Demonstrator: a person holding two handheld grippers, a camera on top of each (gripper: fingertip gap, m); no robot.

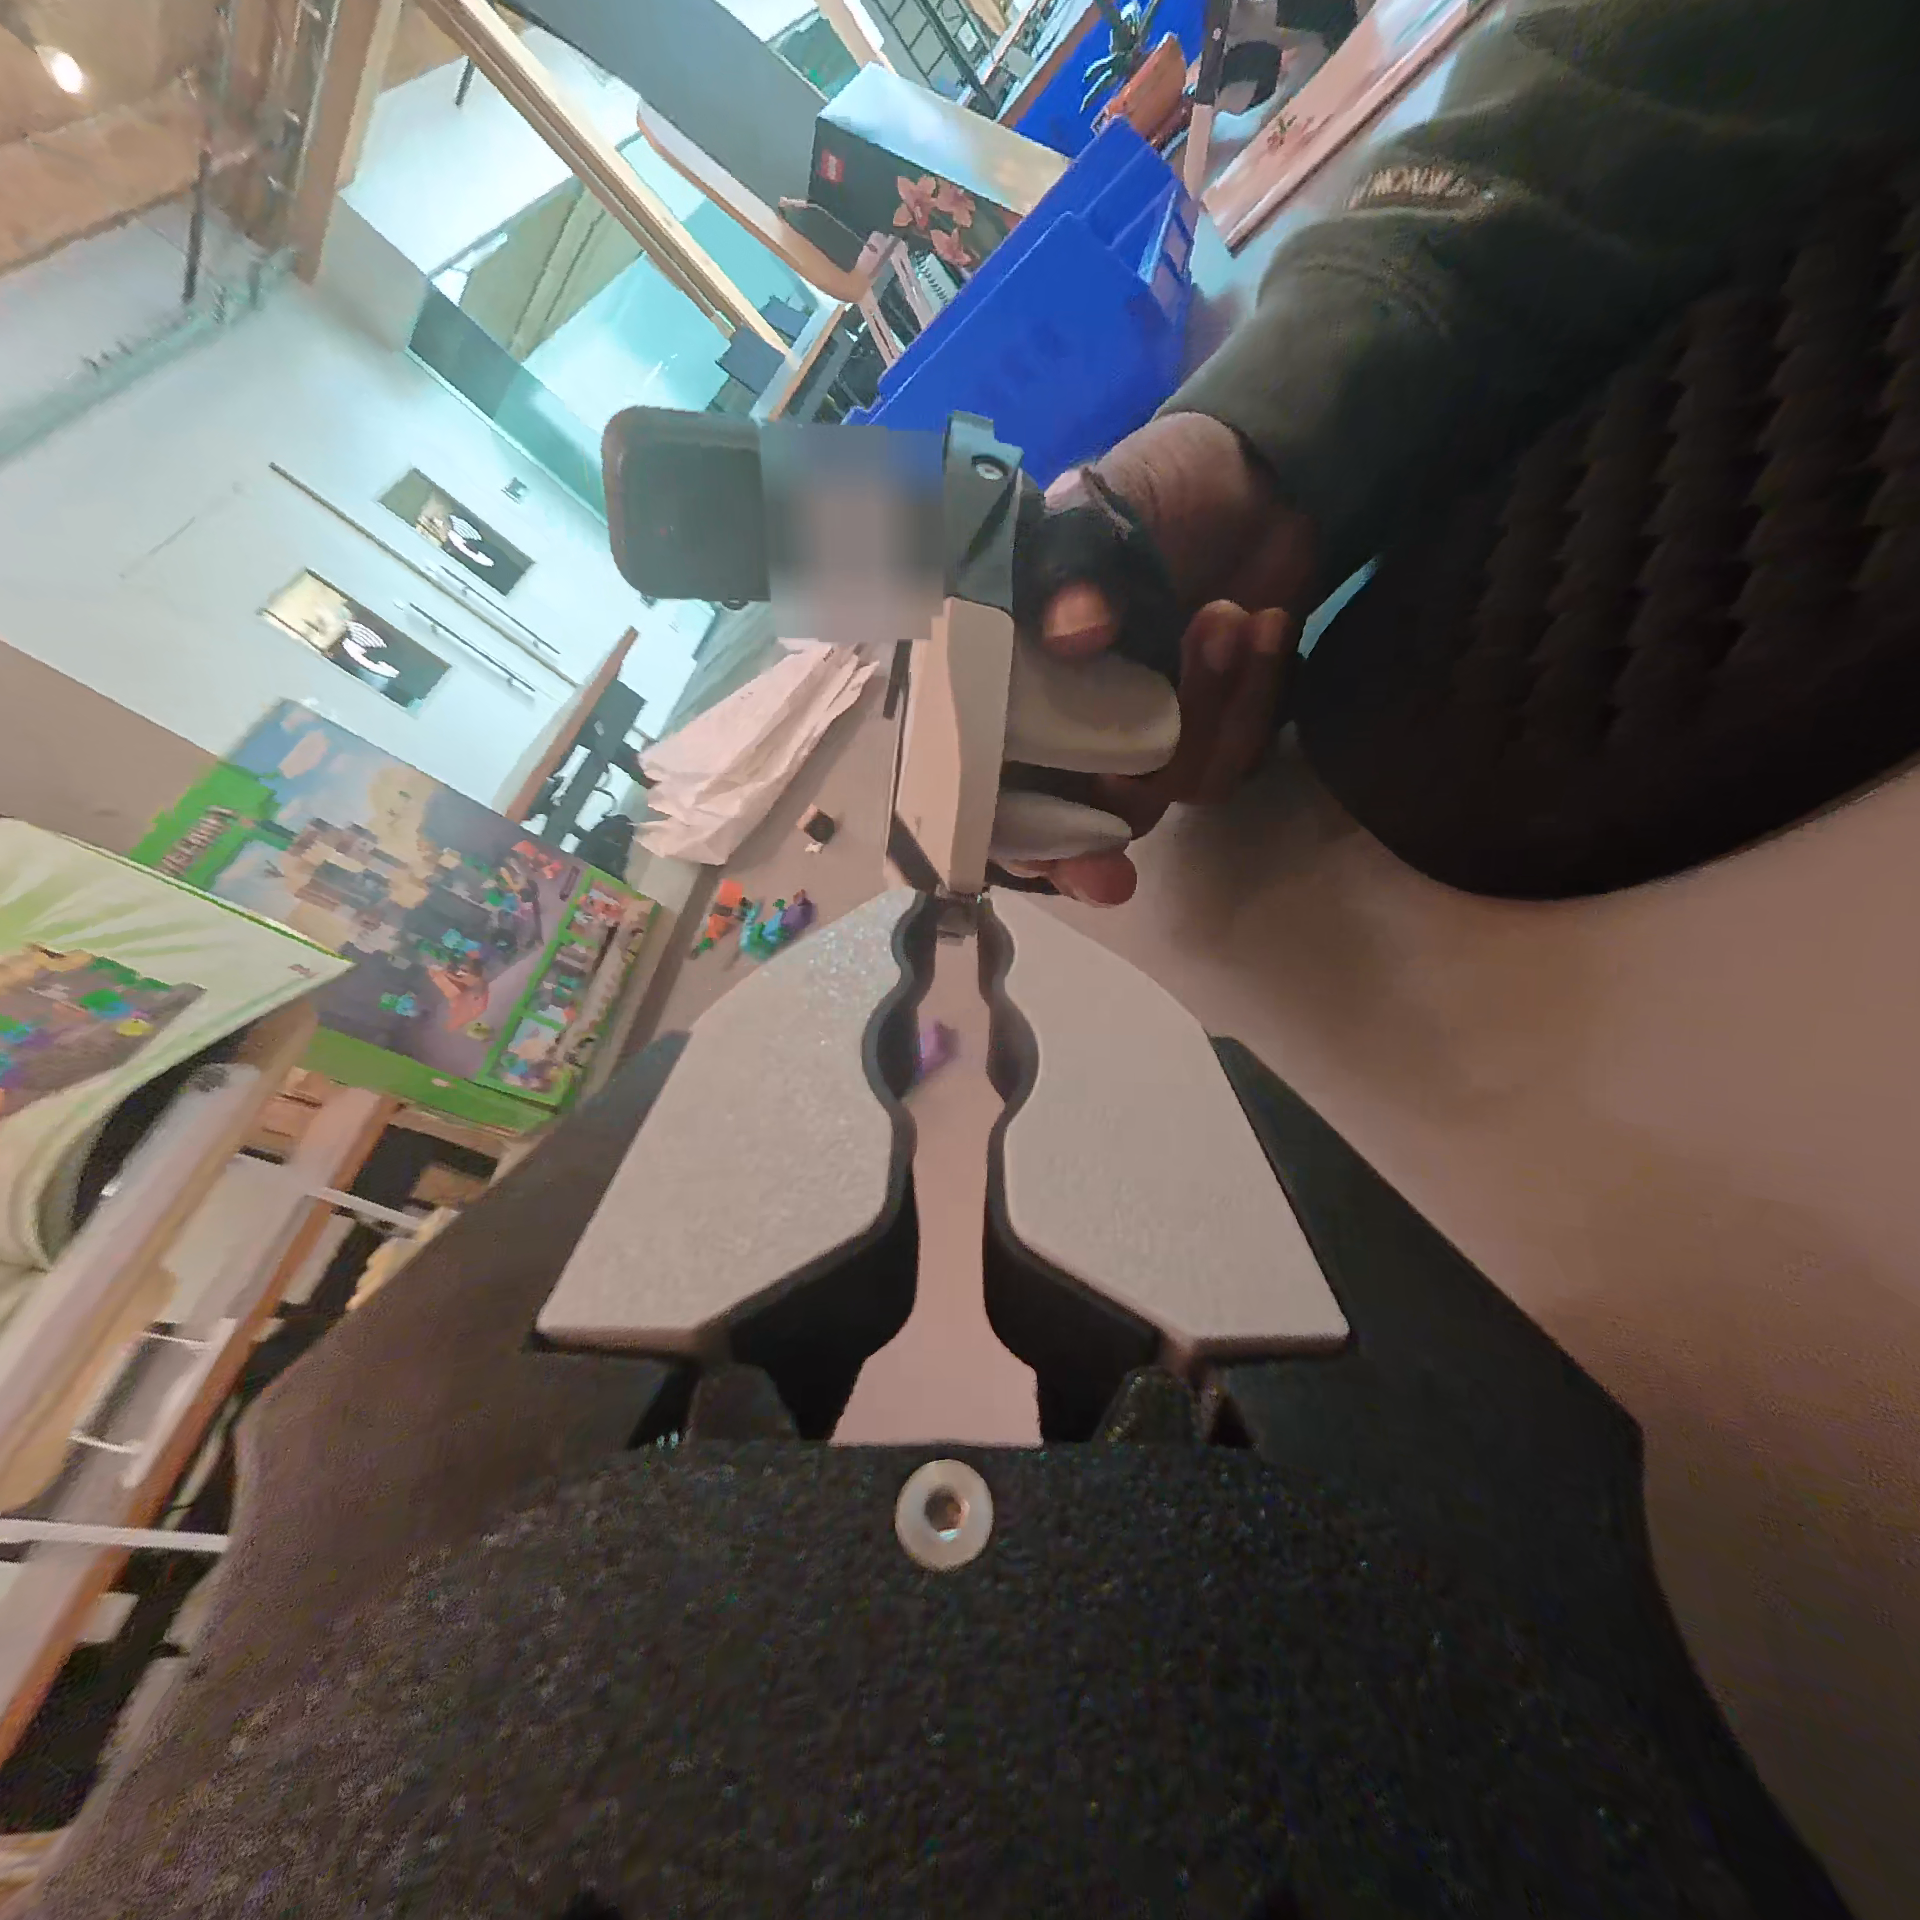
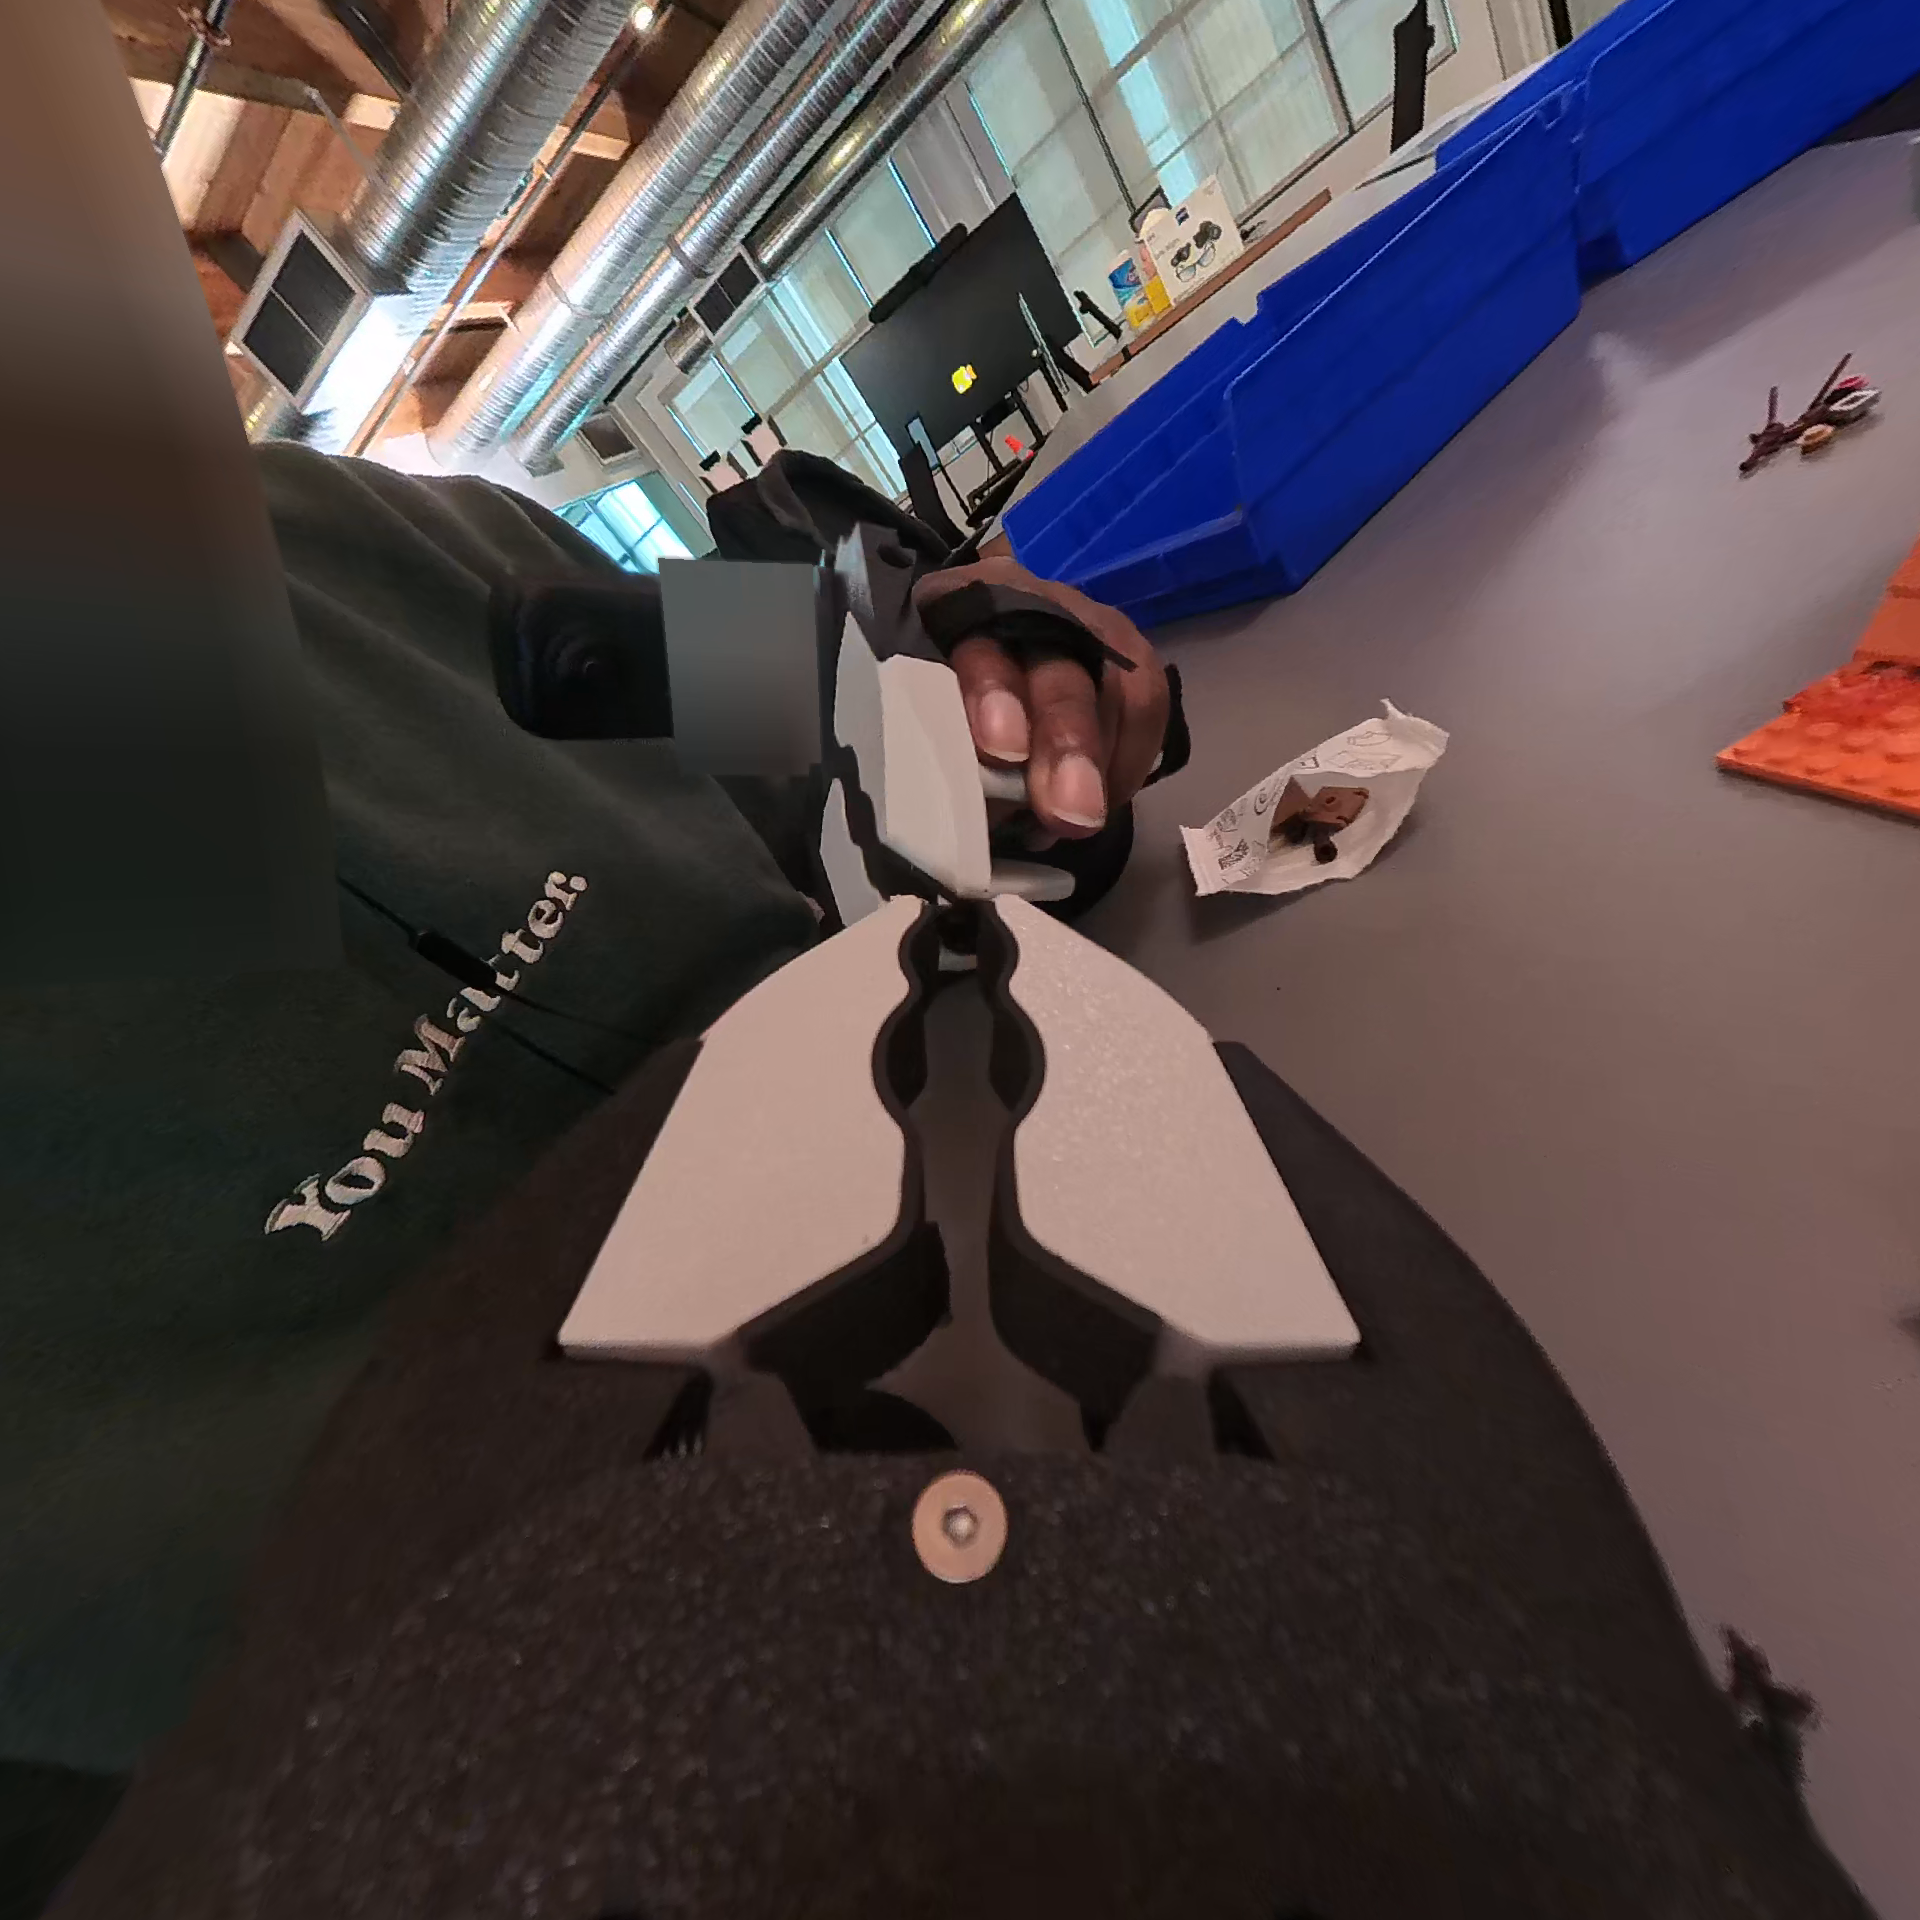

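1. The grey table (image 2: 1558,1091) carries blue bins (image 2: 1351,416) and a torn white packet (image 2: 1309,810).
2. Left claw (image 1: 951,920) and right claw (image 2: 961,920) meet tip to tip, each pinched nearly closed.
3. A tiny piece (image 1: 954,914) sits between them; which claw holds it, I cannot tell.

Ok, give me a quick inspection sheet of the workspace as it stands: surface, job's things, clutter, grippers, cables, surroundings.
Surface: grey table.
Job's things: tiny piece where both gripper tips meet; too small to identify.
Clutter: torn paper bag with brown pieces, orange baseplate, dark twig-like pieces, loose coloured bricks, purple piece.
Grippers: left gripper and right gripper tip to tip, jaws nearly closed; grip cannot be told.
Cables: nothing seen.
Surroundings: blue bins, printed boxes, screen on a stand.
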